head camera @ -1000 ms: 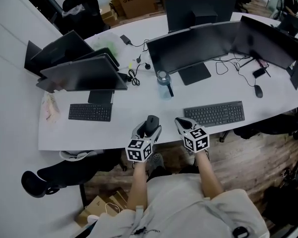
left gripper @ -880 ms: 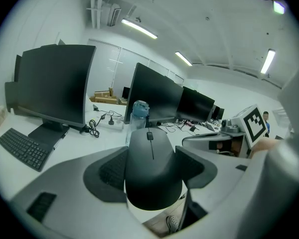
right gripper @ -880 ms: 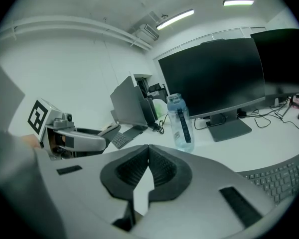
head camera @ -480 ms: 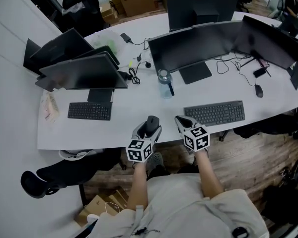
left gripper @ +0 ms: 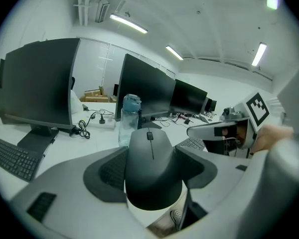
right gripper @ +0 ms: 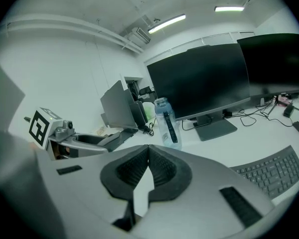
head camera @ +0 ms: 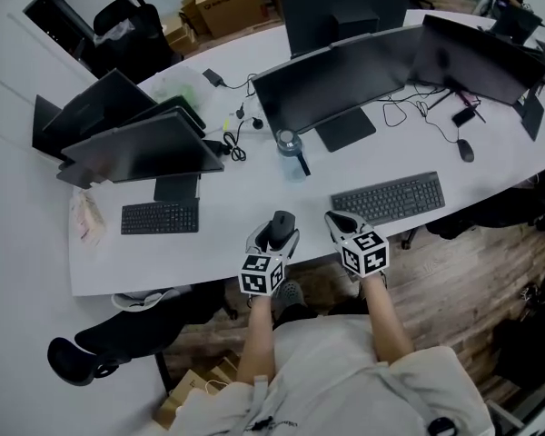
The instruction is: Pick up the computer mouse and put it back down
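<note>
- Two hand-held tongs sit side by side at the near edge of the long white surface [head camera: 200, 248], directly in front of you.
- Your left tongs [head camera: 278, 241] pinch the dark grey, rounded plastic computer mouse [left gripper: 152, 158] by its flanks. Both ribbed pads press on it, and its scroll wheel points away from you.
- Your right tongs [right gripper: 148, 169] are pressed together with nothing between them, just beside the left pair and near the flat black keyboard [head camera: 388, 198].
- Since a second ago almost nothing has changed. The mouse stays clamped at the same spot by the surface's near edge, and only your head view has swung slightly.
- That suggests a pause mid-task. The grasp looks done, though no view shows whether the mouse clears the surface. The set-down and release are not yet done.
</note>
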`<state>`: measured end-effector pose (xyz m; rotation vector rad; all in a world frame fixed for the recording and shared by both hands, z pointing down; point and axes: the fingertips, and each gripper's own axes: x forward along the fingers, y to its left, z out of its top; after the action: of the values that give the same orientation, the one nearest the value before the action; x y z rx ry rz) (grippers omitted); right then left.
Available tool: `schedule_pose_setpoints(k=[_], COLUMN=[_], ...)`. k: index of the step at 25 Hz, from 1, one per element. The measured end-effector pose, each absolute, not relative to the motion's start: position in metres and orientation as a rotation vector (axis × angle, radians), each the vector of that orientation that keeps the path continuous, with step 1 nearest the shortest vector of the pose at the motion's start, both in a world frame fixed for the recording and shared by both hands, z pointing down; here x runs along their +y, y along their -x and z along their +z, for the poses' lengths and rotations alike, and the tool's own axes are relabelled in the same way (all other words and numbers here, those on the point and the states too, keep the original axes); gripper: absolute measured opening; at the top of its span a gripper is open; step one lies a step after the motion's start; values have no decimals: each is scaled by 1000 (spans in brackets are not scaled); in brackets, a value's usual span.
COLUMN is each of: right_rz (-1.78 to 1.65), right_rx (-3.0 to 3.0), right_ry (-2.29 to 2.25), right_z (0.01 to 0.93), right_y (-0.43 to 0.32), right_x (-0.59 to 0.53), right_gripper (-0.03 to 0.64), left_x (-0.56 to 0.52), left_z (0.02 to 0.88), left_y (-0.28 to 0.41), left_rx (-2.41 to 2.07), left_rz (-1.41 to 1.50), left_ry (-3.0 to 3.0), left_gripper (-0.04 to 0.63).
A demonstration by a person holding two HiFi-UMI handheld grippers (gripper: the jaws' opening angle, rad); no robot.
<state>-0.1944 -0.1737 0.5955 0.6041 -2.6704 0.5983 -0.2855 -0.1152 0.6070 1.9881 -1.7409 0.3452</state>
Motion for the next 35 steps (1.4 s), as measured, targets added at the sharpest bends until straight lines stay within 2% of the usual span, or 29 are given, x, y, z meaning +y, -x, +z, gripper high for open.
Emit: schedule_pose_setpoints(k=[14,35], right_rz=[642,729], right_rx=[-2600,-2472], right_ry=[-801,-1038], right_z=[609,636], right_y=[153,123], right_x=[-178,-163], right_gripper=[5,5], left_x=[-157,-184], left_z=[648,779], left_y=[265,231], left_rx=[-1523,-1181], left_rz=[555,981], left_ry=[-2144,-2209], left_gripper=[291,291])
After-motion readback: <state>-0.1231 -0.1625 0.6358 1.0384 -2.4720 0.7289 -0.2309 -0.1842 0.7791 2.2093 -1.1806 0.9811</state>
